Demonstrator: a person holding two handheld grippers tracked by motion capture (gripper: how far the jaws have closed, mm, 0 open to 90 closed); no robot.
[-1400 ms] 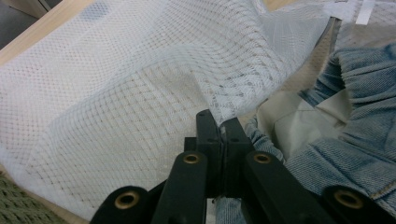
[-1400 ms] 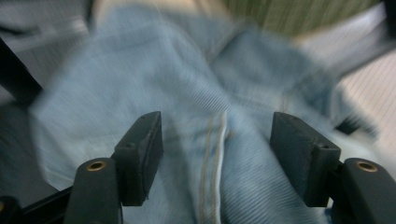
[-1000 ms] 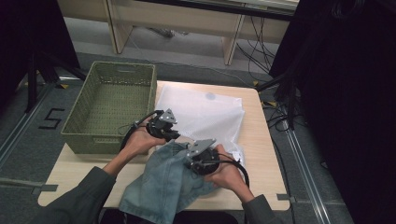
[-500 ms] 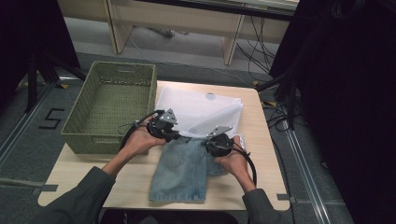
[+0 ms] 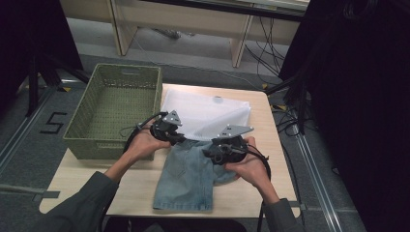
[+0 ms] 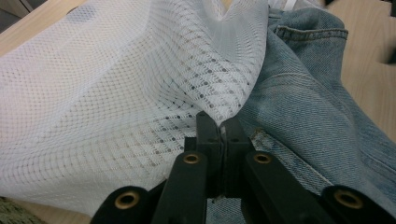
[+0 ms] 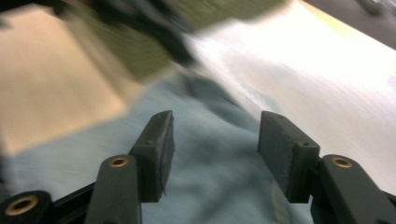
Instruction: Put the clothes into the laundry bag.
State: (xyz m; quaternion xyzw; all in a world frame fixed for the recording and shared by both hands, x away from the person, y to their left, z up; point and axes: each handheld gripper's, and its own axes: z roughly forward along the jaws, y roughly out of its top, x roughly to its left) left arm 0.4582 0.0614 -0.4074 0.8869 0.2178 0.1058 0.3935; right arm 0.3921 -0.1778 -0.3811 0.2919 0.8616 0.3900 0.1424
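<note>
A white mesh bag (image 5: 208, 113) lies flat at the back of the wooden table (image 5: 135, 188). A pair of light blue jeans (image 5: 188, 174) is spread in front of it, its top edge at the bag's near edge. My left gripper (image 5: 180, 137) is shut on the bag's near edge; in the left gripper view the jaws (image 6: 219, 128) pinch the mesh bag (image 6: 116, 93) beside the jeans (image 6: 299, 107). My right gripper (image 5: 209, 153) hovers over the jeans' top right. It (image 7: 215, 149) is open, above the blurred jeans (image 7: 205, 186), with nothing between its pads.
A green woven basket (image 5: 116, 108) stands at the table's left edge, just behind my left hand. Cables (image 5: 290, 121) and dark curtains lie off the table's right side. Bare wood shows at the front left and front right.
The jeans, bunched up under my right gripper a second ago, now lie spread flat. My right gripper moved right and slightly away. The left gripper stayed put.
</note>
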